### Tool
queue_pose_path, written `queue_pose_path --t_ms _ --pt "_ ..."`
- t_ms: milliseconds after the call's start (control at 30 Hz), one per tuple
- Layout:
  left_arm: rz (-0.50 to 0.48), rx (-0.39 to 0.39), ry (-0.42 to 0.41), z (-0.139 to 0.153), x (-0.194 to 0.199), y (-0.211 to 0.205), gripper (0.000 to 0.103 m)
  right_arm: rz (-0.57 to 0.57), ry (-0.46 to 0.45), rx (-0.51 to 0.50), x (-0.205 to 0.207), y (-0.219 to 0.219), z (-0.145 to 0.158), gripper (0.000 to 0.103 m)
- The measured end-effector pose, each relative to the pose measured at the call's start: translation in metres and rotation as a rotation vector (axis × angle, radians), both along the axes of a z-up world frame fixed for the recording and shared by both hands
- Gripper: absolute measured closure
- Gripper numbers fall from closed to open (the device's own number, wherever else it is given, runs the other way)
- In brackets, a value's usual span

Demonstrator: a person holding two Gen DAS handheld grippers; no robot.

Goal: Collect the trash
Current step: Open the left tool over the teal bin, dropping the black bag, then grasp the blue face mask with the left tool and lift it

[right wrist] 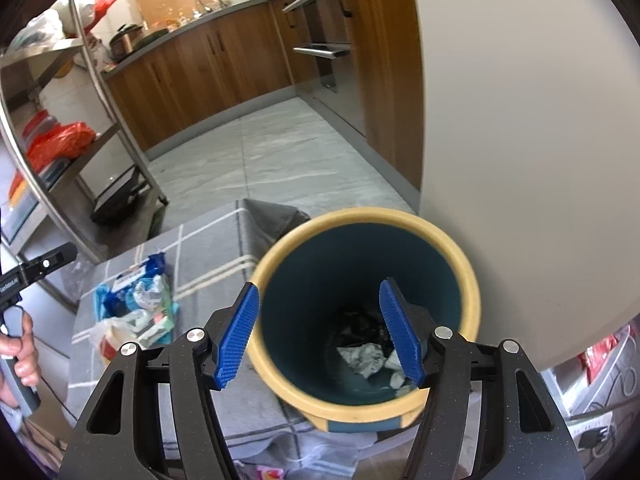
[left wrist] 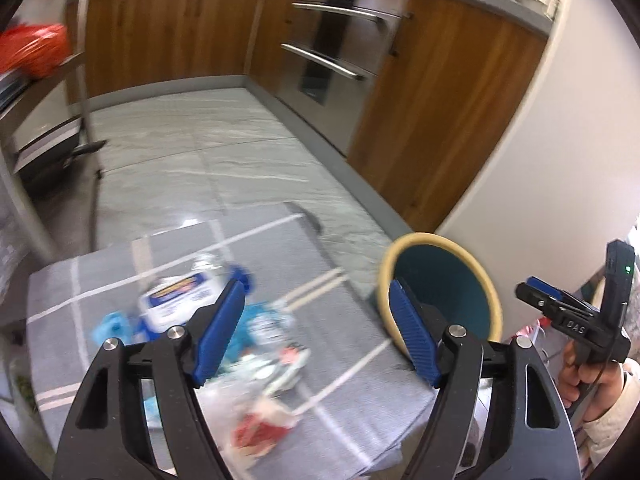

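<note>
Partway, I'd say. My right gripper (right wrist: 320, 332) hangs over the mouth of the bin (right wrist: 472, 280), a blue tub with a yellow rim standing on the grey checked cloth (right wrist: 224, 264) near the white wall (right wrist: 520, 120). Its jaws stand apart with nothing between them; I only see the bin's inside through the gap. At the bottom lie crumpled paper (right wrist: 362, 358) and some dark scraps, so at least a few pieces are already in.

My left gripper (left wrist: 320, 332) is also spread wide and empty, aimed down at the cloth (left wrist: 352, 408). That view is smeared by motion, so details are rough.

Still to do: a heap of trash (right wrist: 136, 308) sits on the cloth, left of the bin and apart from it. I make out a blue and white wrapper (right wrist: 138, 276), a pale plastic bag with red on it (right wrist: 106, 340), and light green and teal bits I can't name. In the left view the same heap (left wrist: 240, 340) lies under and beyond the open fingers, not touched by them as far as I can tell.

The bin (left wrist: 440, 280) shows there too, to the right of the heap, with my other gripper (left wrist: 538, 294) at the far right edge.

My guess: more pieces remain on the cloth than in the bin. Next comes a grab from the heap with the left one. The bag looks floppy, so it may drag neighbours along.
</note>
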State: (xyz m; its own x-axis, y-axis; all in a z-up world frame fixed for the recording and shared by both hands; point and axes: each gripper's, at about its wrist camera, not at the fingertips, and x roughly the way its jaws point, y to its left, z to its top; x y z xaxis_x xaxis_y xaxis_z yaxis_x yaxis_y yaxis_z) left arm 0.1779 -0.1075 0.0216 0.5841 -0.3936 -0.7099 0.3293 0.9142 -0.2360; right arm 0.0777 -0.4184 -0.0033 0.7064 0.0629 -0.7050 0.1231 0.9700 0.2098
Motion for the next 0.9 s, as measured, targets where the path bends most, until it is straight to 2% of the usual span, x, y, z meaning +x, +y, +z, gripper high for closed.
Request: queue_pose_path --t_ms 167,367,533,667,767,900 --pt "0.129 -0.012 0.026 -0.007 0.0 0.063 0.03 0.038 -0.008 0.012 0.006 0.018 0.004 0.039" --pt "0.24 -0.005 0.061 -0.023 -0.005 0.12 0.03 0.093 -0.015 0.019 0.014 0.046 0.008 0.039" --pt "0.283 0.012 0.11 -0.048 -0.002 0.144 0.03 0.136 -0.01 0.022 0.02 0.071 0.009 0.039" --pt "0.288 0.061 0.169 -0.079 0.007 0.154 0.03 0.172 -0.001 0.022 0.024 0.089 0.007 0.039" --pt "0.291 0.097 0.22 -0.104 0.018 0.157 0.036 0.196 0.012 0.03 0.027 0.1 0.004 0.039" --pt "0.303 0.104 0.281 -0.132 0.03 0.161 0.044 0.228 0.035 0.034 0.031 0.117 -0.003 0.039"
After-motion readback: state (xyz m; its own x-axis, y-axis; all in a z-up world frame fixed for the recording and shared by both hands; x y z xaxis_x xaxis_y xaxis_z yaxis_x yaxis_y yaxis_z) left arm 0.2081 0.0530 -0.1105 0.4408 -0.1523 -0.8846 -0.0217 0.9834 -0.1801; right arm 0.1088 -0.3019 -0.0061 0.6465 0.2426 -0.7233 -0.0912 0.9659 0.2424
